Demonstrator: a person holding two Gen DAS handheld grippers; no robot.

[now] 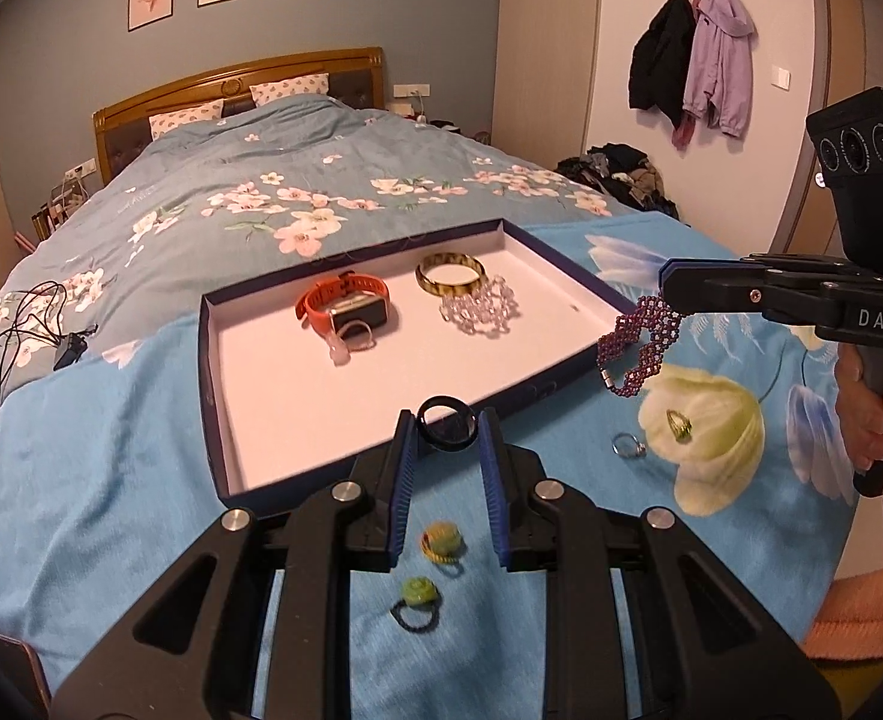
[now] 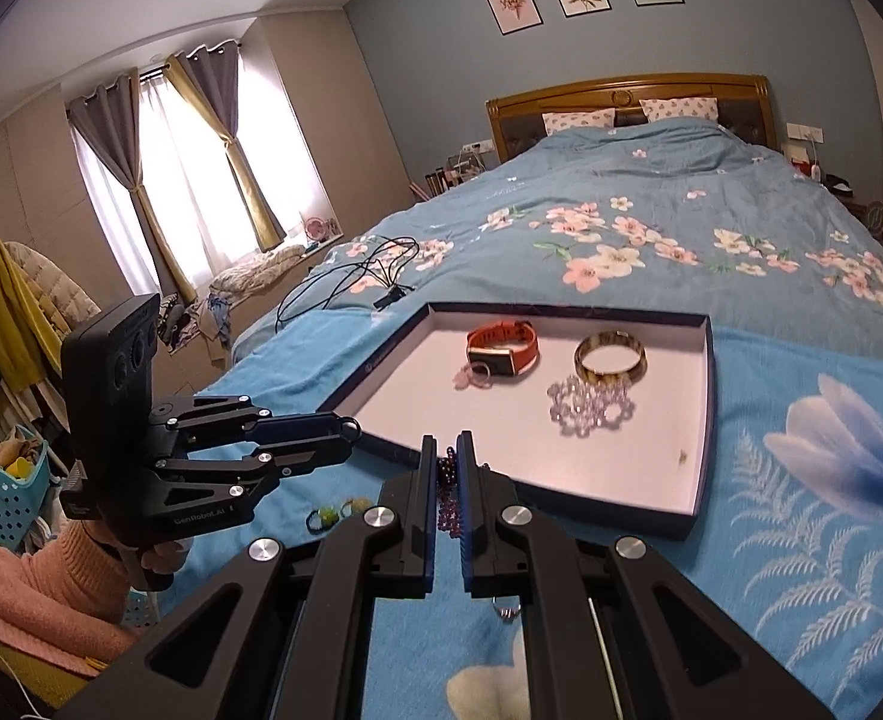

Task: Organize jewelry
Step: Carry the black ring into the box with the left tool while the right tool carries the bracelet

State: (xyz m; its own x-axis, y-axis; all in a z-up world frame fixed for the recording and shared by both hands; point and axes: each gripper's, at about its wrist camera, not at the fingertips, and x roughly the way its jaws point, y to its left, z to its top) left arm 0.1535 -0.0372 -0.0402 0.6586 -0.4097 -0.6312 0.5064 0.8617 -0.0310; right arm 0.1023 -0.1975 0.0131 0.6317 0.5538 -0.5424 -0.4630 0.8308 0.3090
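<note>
L wrist view: left gripper (image 1: 447, 435) pinches black ring (image 1: 446, 431) just above tray (image 1: 216, 396) near rim; stiff, light, slippery, so grip across the band. R wrist view: right gripper (image 2: 447, 450) clamps purple bead bracelet (image 2: 448, 495), which dangles limp beside tray; hold mid-strand.

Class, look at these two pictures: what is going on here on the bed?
A person is sorting jewelry into a shallow box on the bed, with a gripper in each hand. The left gripper holds a dark ring near the box's front edge. The right gripper is shut on a purple bead bracelet, which hangs beside the box. A watch, a bangle and a clear bead bracelet already lie inside. Several rings remain on the blanket.
</note>
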